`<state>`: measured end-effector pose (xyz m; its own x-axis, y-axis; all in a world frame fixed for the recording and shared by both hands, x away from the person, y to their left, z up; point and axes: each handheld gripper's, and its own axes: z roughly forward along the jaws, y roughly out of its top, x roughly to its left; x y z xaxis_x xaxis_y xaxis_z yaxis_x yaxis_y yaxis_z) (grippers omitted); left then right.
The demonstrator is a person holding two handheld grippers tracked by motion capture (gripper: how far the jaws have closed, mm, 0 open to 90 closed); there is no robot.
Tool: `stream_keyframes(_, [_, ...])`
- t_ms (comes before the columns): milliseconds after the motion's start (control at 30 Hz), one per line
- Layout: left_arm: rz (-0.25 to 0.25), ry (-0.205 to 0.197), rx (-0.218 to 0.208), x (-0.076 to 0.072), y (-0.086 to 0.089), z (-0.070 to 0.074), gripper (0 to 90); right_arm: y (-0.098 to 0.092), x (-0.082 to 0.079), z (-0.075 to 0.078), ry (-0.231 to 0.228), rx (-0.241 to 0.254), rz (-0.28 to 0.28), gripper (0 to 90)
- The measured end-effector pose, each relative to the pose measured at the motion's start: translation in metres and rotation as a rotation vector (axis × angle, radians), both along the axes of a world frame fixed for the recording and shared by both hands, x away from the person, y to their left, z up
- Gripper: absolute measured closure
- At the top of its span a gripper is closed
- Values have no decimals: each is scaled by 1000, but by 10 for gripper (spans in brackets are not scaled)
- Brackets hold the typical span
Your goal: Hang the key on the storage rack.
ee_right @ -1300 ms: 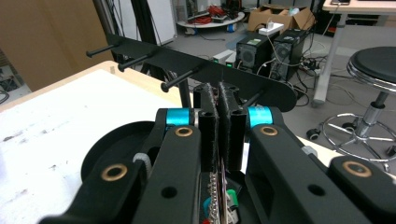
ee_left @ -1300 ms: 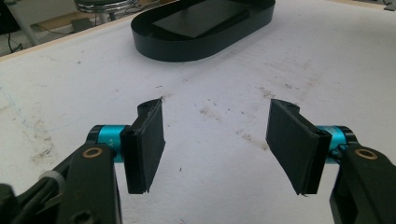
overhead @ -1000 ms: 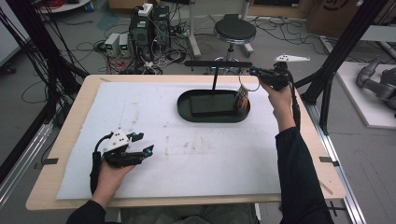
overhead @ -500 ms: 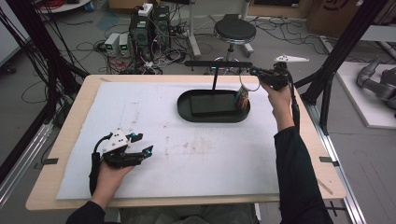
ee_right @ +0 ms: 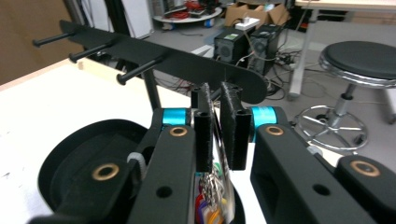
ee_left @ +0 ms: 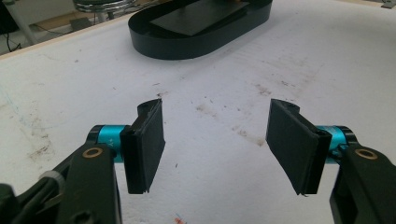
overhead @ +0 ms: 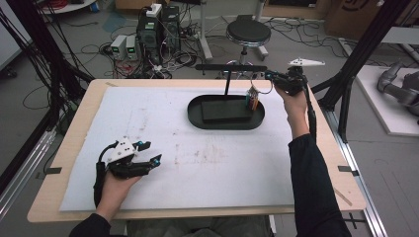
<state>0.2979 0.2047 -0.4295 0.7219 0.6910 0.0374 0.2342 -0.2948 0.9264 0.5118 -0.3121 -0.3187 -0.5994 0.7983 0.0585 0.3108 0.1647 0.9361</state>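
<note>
A black stand has a bar with pegs (overhead: 231, 67) (ee_right: 140, 49) on a post over an oval black base (overhead: 197, 117) (ee_left: 154, 44) at the table's back middle. A bunch of keys with coloured tags (overhead: 253, 98) (ee_right: 210, 210) hangs by a thin metal ring (ee_right: 219, 135) at the bar's right end. My right gripper (overhead: 268, 75) (ee_right: 217, 91) is level with the bar. Its jaws have just been opening, a narrow gap shows, and the ring still passes between them. My left gripper (overhead: 150, 154) (ee_left: 215, 140) rests open over the white mat at the front left, with nothing in it.
A stained white mat (overhead: 222, 173) covers most of the wooden table (overhead: 74, 148). Behind the table are a round stool (overhead: 248, 33), computer boxes (overhead: 155, 29) and cables on the floor. Black frame posts (overhead: 360, 54) rise at both sides.
Both hands have stayed where they were. The keys hang in the same place by the bar's right end.
</note>
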Motion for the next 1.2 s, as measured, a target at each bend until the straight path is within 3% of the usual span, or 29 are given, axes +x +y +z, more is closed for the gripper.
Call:
stream_keyframes(133, [0,0,0,0,0,0,369,-2,-3,3,-14,-33,-47,773])
stream_keyframes(300, [1,-3,2,1,0,1,369,-4,-9,7,-21,-48,-80,616])
stream_keyframes(400, [1,-3,3,3,-1,3,364,-3,-17,10,-36,-107,-89,543])
stream_keyframes(500, [0,-7,-5,4,-1,6,355,-4,-26,13,-37,-130,-85,497])
stream_keyframes(833, [9,-4,-35,7,5,16,297,-13,-63,32,-30,-100,-36,414])
stream_keyframes(933, [8,-16,-30,6,6,20,297,-14,-76,37,-55,-85,-27,417])
stream_keyframes(1000, [7,-18,-34,6,6,21,297,-15,-85,36,-91,-73,-16,430])
stream_keyframes(1100, [7,-21,-29,6,5,21,297,-15,-97,34,-67,-73,2,412])
stream_keyframes(1200, [5,-24,-28,6,6,22,297,-16,-111,28,-86,-45,12,412])
